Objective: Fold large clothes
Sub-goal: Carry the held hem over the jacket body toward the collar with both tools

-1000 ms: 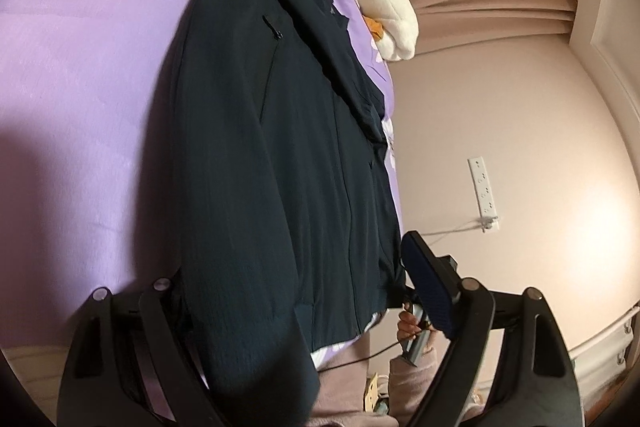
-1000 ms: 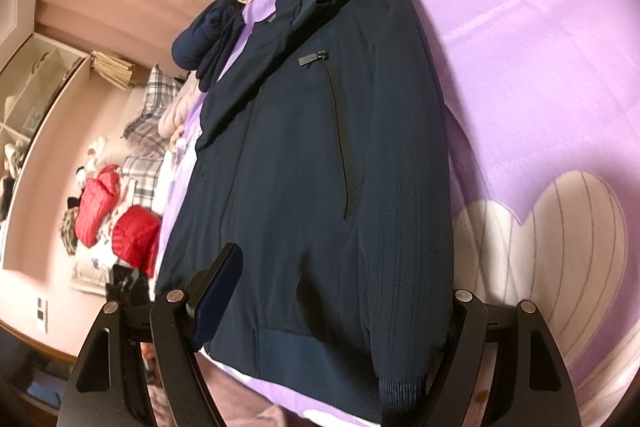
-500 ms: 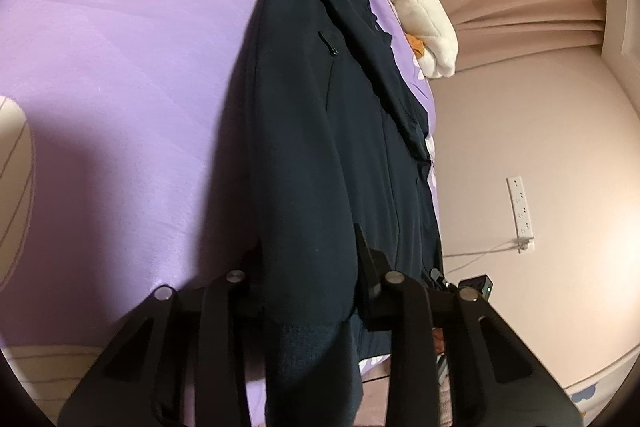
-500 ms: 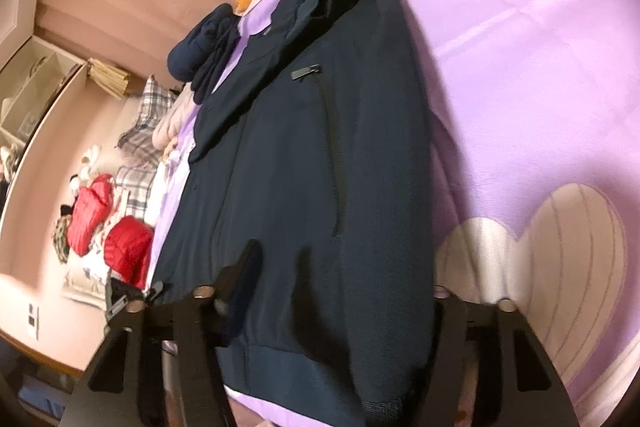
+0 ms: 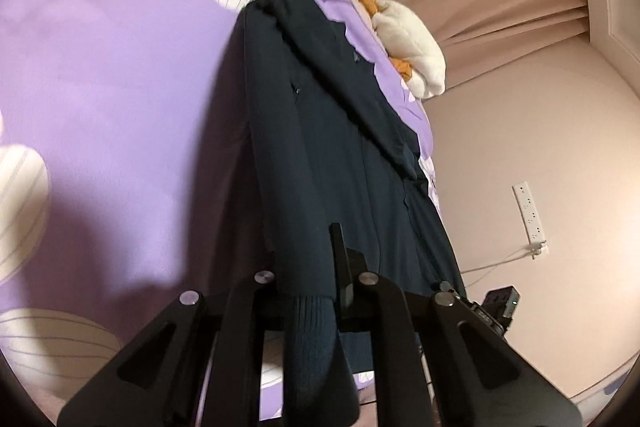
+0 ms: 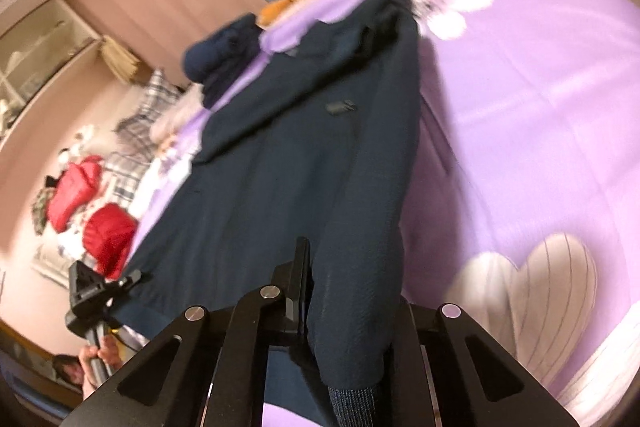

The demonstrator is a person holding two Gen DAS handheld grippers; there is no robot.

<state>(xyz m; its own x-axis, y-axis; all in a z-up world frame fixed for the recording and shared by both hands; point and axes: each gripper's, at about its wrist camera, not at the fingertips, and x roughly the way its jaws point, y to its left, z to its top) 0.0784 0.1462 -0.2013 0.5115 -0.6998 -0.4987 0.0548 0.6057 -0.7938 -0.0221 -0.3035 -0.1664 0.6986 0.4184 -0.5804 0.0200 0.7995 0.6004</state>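
Since a second ago we have closed both grippers. Left wrist: left gripper clamped on jacket sleeve cuff, jacket on purple bed. Right wrist: right gripper clamped on the other sleeve.

Both tools have gone from spread wide to clamped on the jacket: the left tool on one sleeve cuff, the right tool on the other sleeve.
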